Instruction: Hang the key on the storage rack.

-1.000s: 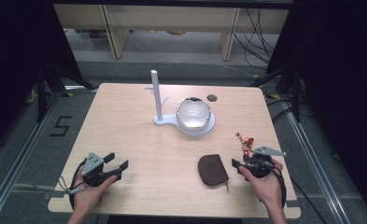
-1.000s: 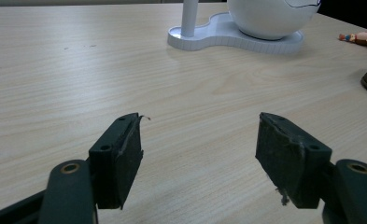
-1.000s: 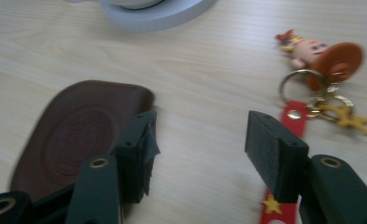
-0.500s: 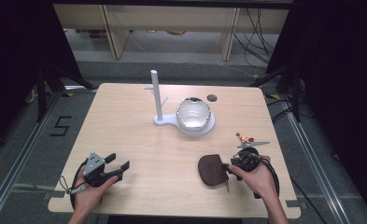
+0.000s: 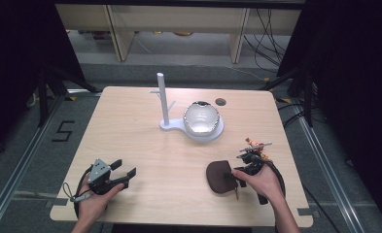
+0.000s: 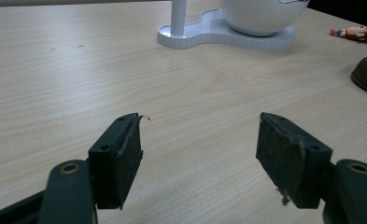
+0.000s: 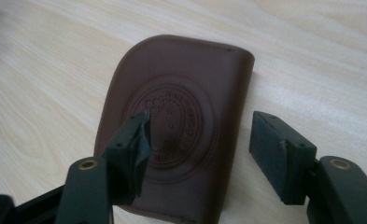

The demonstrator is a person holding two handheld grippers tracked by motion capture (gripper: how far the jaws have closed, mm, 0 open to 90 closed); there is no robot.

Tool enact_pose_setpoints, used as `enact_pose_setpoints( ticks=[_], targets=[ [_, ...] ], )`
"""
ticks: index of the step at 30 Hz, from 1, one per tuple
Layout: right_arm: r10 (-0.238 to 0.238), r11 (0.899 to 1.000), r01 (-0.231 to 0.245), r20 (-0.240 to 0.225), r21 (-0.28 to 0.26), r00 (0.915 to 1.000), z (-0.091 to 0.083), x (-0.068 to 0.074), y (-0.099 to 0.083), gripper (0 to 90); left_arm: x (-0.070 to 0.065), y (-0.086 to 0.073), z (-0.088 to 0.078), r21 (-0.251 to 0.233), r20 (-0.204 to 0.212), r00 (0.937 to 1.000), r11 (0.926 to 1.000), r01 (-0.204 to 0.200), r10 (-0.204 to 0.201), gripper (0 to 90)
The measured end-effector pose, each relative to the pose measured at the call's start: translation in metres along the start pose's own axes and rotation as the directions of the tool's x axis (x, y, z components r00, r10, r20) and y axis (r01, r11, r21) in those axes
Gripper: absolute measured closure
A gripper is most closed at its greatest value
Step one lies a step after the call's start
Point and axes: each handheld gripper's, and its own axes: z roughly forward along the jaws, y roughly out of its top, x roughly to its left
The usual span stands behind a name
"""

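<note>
Pouch (image 7: 176, 135) under parted right fingers (image 7: 279, 156).

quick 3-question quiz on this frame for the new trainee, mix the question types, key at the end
1. True or false: the right gripper is clamped shut on the brown leather pouch.
2. What lies between the left gripper jaws? A) the pouch B) bare table C) the white bowl
3. Fill in: the white bowl sits on a white base beside an upright ____.

Key:
1. False. Its jaws stand open over the pouch.
2. B.
3. Post.
</note>
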Motion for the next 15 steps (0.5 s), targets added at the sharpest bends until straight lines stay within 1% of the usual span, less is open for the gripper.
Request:
enact_pose_setpoints(
  ticks=[1, 2, 3, 4, 5, 6, 7, 8, 9, 10, 11, 12, 13, 14, 15],
  targets=[
    [0.006, 1.000, -0.006, -0.008, 0.012, 1.0000, 0.002, -0.001, 0.001, 38.9, 0.000, 0.000, 0.000, 0.000, 0.001, 1.0000, 1.0000, 0.001, -0.001, 30.2],
    [0.005, 1.000, -0.005, -0.008, 0.009, 1.0000, 0.003, -0.001, 0.001, 38.7, -0.001, 0.000, 0.000, 0.008, -0.003, 1.0000, 1.0000, 0.001, -0.001, 30.2],
    [0.009, 1.000, -0.009, -0.012, 0.027, 0.9999, 0.004, -0.001, 0.002, 38.6, -0.001, 0.000, 0.000, 0.008, -0.001, 1.0000, 1.0000, 0.005, -0.005, 30.2],
    [0.001, 0.999, -0.001, -0.013, 0.043, 0.9999, 0.007, -0.003, 0.004, 38.4, -0.001, -0.001, 0.000, 0.009, -0.001, 1.0000, 1.0000, 0.004, -0.004, 30.2],
    [0.001, 0.999, -0.001, -0.013, 0.043, 0.9999, 0.007, -0.003, 0.004, 38.4, -0.001, -0.001, 0.000, 0.009, -0.001, 1.0000, 1.0000, 0.004, -0.004, 30.2],
    [0.019, 0.998, -0.018, -0.021, 0.058, 0.9996, 0.008, -0.002, 0.005, 38.1, 0.000, 0.000, 0.000, 0.009, -0.001, 1.0000, 1.0000, 0.003, -0.003, 30.2],
    [0.047, 0.996, -0.045, -0.034, 0.075, 0.9983, 0.008, 0.000, 0.006, 37.5, 0.000, -0.001, 0.000, 0.008, -0.001, 1.0000, 1.0000, 0.004, -0.004, 30.2],
    [0.013, 0.998, -0.012, -0.015, 0.064, 0.9998, 0.010, -0.003, 0.008, 37.3, 0.000, -0.001, 0.000, 0.009, -0.001, 1.0000, 1.0000, 0.003, -0.003, 30.2],
    [0.013, 0.998, -0.012, -0.015, 0.064, 0.9998, 0.010, -0.003, 0.008, 37.3, 0.000, -0.001, -0.001, 0.012, -0.004, 1.0000, 0.9999, 0.003, -0.003, 30.2],
    [0.054, 0.994, -0.051, -0.028, 0.093, 0.9982, 0.010, 0.000, 0.009, 37.1, 0.001, -0.001, 0.001, 0.003, 0.005, 1.0000, 1.0000, 0.007, -0.007, 30.2],
    [0.056, 0.995, -0.053, -0.028, 0.087, 0.9980, 0.011, 0.000, 0.010, 36.9, 0.001, -0.001, 0.000, 0.006, 0.005, 1.0000, 1.0000, 0.005, -0.005, 30.2],
    [0.015, 0.996, -0.012, -0.034, 0.092, 0.9993, 0.012, -0.005, 0.011, 36.8, 0.001, -0.001, 0.001, 0.006, 0.005, 1.0000, 1.0000, 0.004, -0.004, 30.2],
    [0.018, 0.996, -0.015, -0.041, 0.092, 0.9990, 0.012, -0.005, 0.011, 36.7, 0.001, -0.001, 0.001, 0.006, 0.005, 1.0000, 1.0000, 0.004, -0.004, 30.2],
    [0.075, 0.991, -0.068, -0.057, 0.117, 0.9956, 0.012, -0.002, 0.011, 36.6, 0.001, -0.001, 0.001, 0.006, 0.005, 1.0000, 1.0000, 0.004, -0.004, 30.2],
    [0.075, 0.991, -0.068, -0.057, 0.117, 0.9956, 0.012, -0.002, 0.011, 36.6, 0.000, -0.001, 0.000, 0.006, 0.004, 1.0000, 1.0000, 0.007, -0.007, 30.2]
  ],
)
